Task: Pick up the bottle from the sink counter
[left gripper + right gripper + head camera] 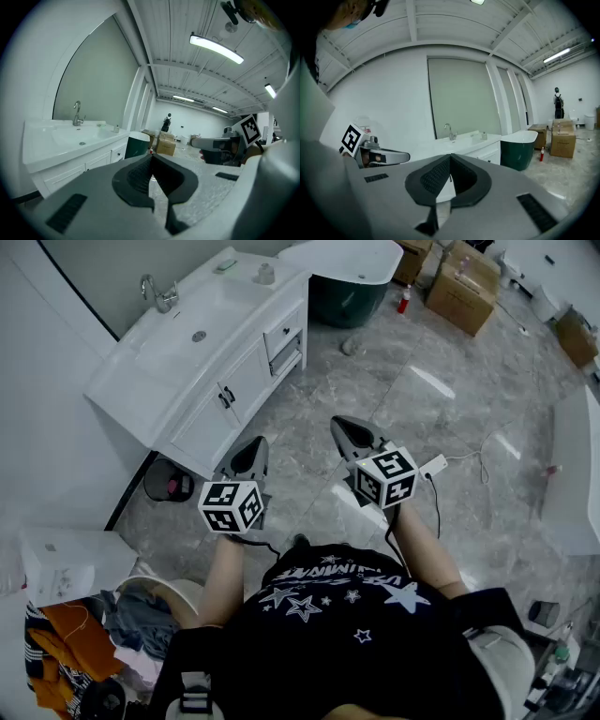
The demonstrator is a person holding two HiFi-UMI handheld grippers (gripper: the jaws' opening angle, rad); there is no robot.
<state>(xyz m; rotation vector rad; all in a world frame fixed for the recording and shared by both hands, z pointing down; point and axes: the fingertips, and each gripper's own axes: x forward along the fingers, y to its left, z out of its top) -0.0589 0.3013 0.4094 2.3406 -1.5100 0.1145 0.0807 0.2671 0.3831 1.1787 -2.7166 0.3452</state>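
Sitting indistinct on the bench [117,381] was the bottle [265,274]; left claw [254,443], right claw [341,425] (both empty) were pressed together.

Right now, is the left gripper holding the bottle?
No: the left gripper has its jaws together with nothing between them, and the bottle stands well away from it on the sink counter.

The bottle [265,274] shows too small for any detail.

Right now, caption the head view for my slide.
Left gripper and right gripper, both shut and empty, hover over the floor short of the sink counter, where the bottle stands untouched.
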